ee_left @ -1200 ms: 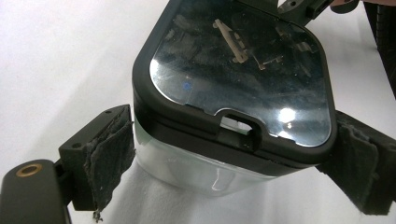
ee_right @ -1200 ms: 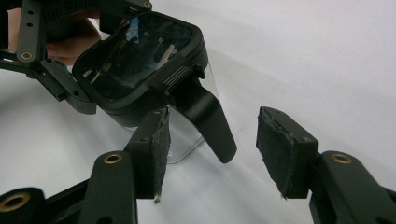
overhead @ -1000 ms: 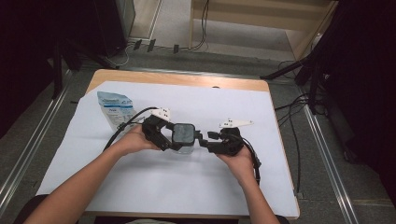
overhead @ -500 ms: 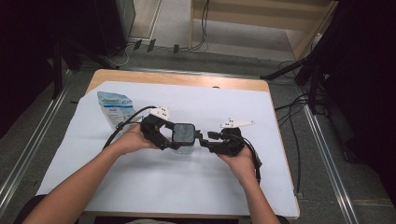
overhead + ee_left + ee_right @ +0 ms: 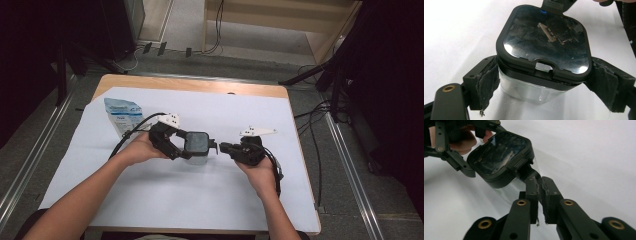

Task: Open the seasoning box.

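The wooden counter (image 5: 190, 85), covered by a white sheet, carries a blue-and-white flat pouch (image 5: 122, 114) at about 10 o'clock. Near the centre stands the clear square plastic container with a black glossy lid (image 5: 196, 145). The left gripper (image 5: 544, 85) clamps its padded jaws on both sides of this container. From 3 o'clock, the right gripper (image 5: 539, 185) has just been closing, and its jaws now pinch the small black latch tab (image 5: 529, 172) of the lid.
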